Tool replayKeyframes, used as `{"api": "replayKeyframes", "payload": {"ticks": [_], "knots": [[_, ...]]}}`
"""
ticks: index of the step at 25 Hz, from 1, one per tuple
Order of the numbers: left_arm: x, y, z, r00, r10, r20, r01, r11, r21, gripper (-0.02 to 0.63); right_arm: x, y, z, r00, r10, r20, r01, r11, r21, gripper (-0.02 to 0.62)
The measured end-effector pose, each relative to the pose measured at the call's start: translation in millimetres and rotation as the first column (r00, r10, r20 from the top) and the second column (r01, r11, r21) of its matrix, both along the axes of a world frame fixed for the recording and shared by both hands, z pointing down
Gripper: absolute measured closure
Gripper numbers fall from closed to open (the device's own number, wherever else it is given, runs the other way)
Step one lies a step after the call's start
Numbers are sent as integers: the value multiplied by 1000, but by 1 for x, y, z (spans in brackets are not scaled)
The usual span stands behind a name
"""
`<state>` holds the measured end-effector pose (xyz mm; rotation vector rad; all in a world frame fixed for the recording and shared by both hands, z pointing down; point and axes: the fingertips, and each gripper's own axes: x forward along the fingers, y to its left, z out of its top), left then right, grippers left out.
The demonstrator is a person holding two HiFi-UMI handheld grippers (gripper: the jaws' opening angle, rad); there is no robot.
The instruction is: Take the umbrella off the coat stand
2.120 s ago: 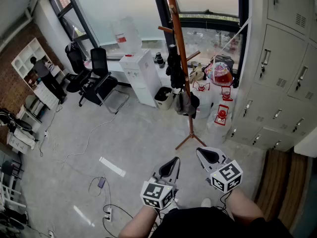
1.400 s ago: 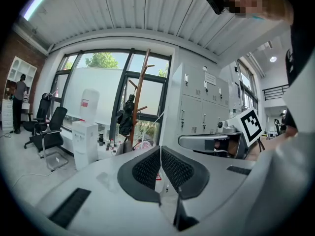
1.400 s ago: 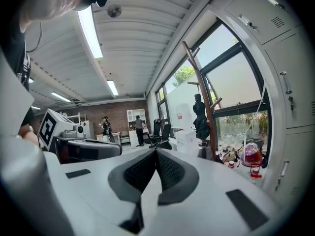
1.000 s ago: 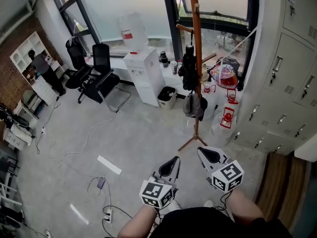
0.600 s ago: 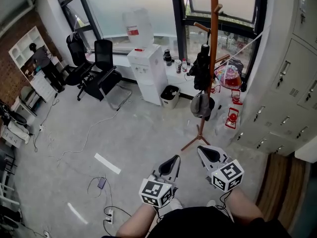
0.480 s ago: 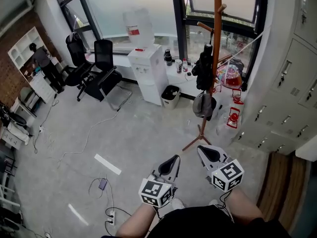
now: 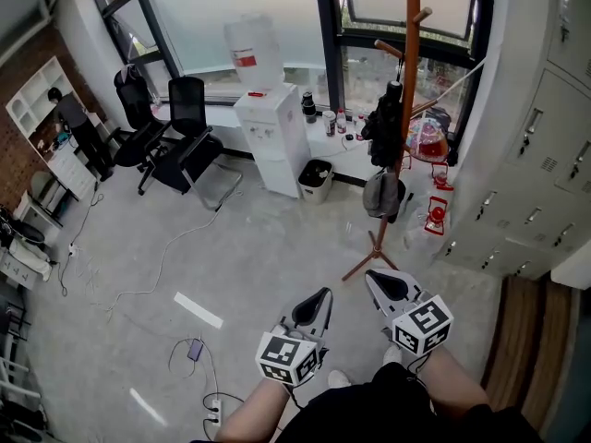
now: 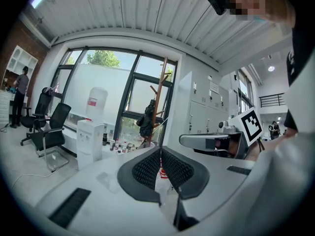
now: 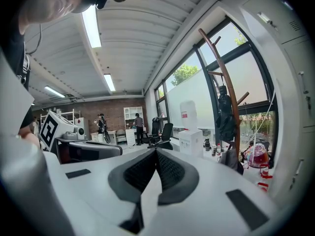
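The brown wooden coat stand (image 7: pixel 407 81) rises by the window, its feet on the grey floor. A folded black umbrella (image 7: pixel 384 127) hangs from a peg on it, with a grey bag (image 7: pixel 380 195) below. In the left gripper view the umbrella (image 8: pixel 146 122) hangs on the stand (image 8: pixel 158 97) ahead; the right gripper view shows the umbrella (image 9: pixel 225 116) and stand (image 9: pixel 227 85) to the right. My left gripper (image 7: pixel 314 305) and right gripper (image 7: pixel 387 287) are held side by side near my body, well short of the stand. Both are shut and empty.
A white water dispenser (image 7: pixel 271 127) and a small bin (image 7: pixel 316 177) stand left of the coat stand. Black office chairs (image 7: pixel 181 137) sit further left. Grey lockers (image 7: pixel 540 155) line the right side. Red lanterns (image 7: pixel 434 215) and cables (image 7: pixel 197 349) lie on the floor.
I have come nearer to the coat stand, which has shifted right and grown in the head view. Both grippers stay shut and side by side in front of me.
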<state>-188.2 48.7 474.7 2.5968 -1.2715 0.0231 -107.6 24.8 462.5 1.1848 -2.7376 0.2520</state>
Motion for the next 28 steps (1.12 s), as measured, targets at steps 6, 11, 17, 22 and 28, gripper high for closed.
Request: {"api": "replayKeyframes", "payload": {"ticks": [6, 11, 17, 22, 28], "knots": [[7, -9, 1, 1000, 8, 3, -8, 1000, 3, 586, 9, -12, -2, 1000, 14, 3, -14, 1000, 8, 541], [21, -24, 1, 1000, 8, 7, -8, 1000, 3, 586, 25, -27, -1, 1000, 16, 6, -16, 1000, 8, 541], [46, -52, -3, 1000, 7, 16, -7, 1000, 4, 586, 49, -55, -4, 1000, 15, 21, -15, 1000, 8, 541], [69, -81, -5, 1000, 10, 20, -10, 1000, 4, 586, 74, -86, -4, 999, 20, 25, -21, 1000, 8, 541], [94, -120, -6, 999, 17, 30, -17, 1000, 3, 586, 100, -125, -4, 999, 32, 33, -32, 999, 9, 541]]}}
